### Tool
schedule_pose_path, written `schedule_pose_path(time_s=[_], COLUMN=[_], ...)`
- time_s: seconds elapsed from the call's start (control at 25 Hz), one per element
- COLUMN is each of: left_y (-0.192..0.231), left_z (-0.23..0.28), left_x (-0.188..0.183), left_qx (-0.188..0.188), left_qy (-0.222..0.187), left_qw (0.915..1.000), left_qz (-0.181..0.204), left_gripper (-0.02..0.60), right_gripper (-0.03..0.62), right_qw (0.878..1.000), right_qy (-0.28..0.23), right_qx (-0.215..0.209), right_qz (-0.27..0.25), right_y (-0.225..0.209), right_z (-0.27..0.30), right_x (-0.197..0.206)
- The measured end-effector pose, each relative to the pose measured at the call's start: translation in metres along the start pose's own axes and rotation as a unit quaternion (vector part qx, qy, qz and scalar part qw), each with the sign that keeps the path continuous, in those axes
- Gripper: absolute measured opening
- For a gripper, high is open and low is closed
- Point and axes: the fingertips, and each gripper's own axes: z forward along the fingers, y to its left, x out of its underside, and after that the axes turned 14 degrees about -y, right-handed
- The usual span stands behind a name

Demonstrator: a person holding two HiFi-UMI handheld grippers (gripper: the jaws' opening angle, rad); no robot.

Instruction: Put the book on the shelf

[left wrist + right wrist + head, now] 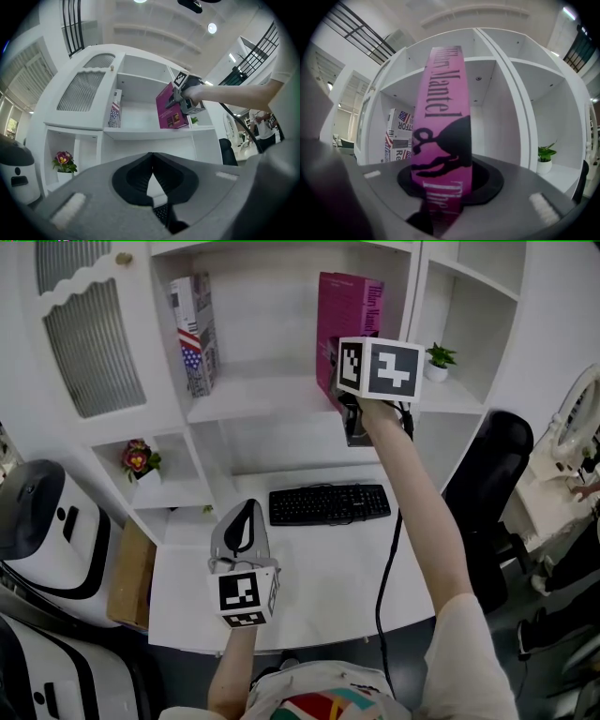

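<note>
At the white shelf (253, 395), right tool (347, 413) clamps the magenta book (347, 310), spine (440, 117) seen only in its view; left tool (242, 521) closed.

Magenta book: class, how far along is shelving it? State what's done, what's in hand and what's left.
Done: the magenta book is up in the shelf bay. In hand: the right gripper clamps its spine. Left: set it down and release. The left gripper is shut and empty.

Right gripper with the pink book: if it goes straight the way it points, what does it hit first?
The right gripper, shut on the pink book, points into the shelf's middle compartment. Probably the book meets the back wall first; the flag-patterned book stands aside, left. Depth is unclear.
</note>
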Motion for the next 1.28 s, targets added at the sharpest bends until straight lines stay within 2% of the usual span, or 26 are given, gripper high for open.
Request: schedule_pose_path(time_s=[0.32,0.96,1.28], left_y=[0.012,0.060,0.065], left_z=[-0.001,-0.014,-0.011], left_x=[0.008,0.023,0.023], left_qx=[-0.020,-0.082,-0.087], left_qy=[0.010,0.043,0.048], left_qw=[0.9997,0.9953,0.9944], left_qz=[0.004,0.027,0.034], left_gripper=[0.003,0.003,0.003], right_gripper=[0.137,0.137,0.137], right_qw=[1.000,0.999,0.999], right_qy=[0.004,0.006,0.008], right_qx=[0.020,0.034,0.038], right_qz=[-0.004,0.001,0.001], right_y=[-0.004,-0.017,-0.022], right_z=[0.041,0.108,0.124], right_x=[0.009,0.027,0.032])
